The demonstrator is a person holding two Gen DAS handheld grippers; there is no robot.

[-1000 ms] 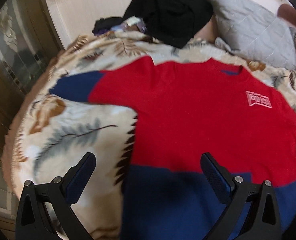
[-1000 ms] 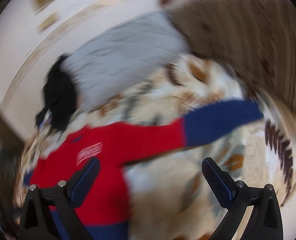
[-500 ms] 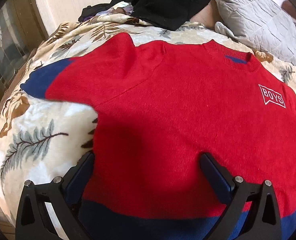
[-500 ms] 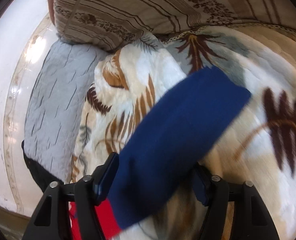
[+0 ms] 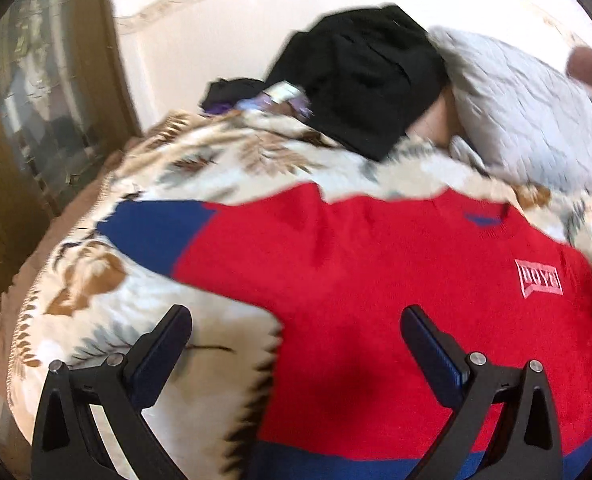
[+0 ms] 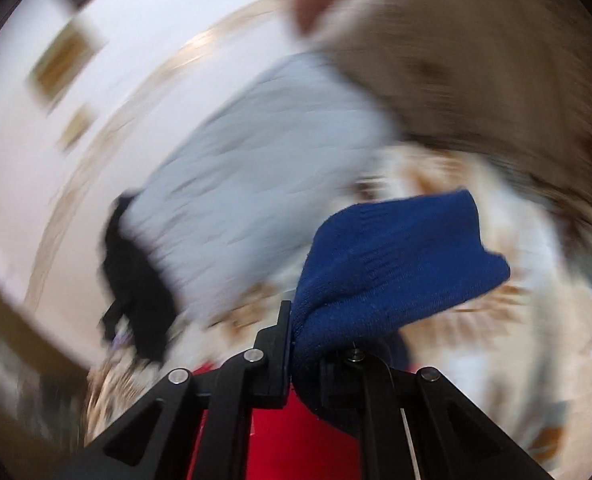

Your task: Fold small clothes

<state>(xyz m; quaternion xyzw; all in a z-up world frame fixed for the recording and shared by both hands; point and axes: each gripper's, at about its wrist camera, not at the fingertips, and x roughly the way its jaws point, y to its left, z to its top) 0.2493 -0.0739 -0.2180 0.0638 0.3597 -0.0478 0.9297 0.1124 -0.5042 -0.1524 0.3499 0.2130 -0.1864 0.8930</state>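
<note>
A small red sweater (image 5: 375,280) with blue cuffs and hem lies flat on a leaf-print blanket (image 5: 108,312); its left sleeve with a blue cuff (image 5: 152,232) stretches out to the left. My left gripper (image 5: 296,344) is open and empty, hovering above the sweater's lower left side. My right gripper (image 6: 303,340) is shut on the blue cuff (image 6: 395,272) of the sweater's right sleeve and holds it lifted; a bit of red sweater (image 6: 280,440) shows below it. The right wrist view is heavily blurred.
A grey quilted pillow (image 5: 527,120) and a pile of black clothes (image 5: 359,76) lie at the head of the bed. A striped brown pillow (image 6: 475,60) lies beyond the grey one (image 6: 256,168). A dark door frame (image 5: 0,160) stands at the left.
My right gripper has closed on the blue sleeve cuff and lifted it off the blanket. My left gripper has pulled back and up from the sweater, still open.
</note>
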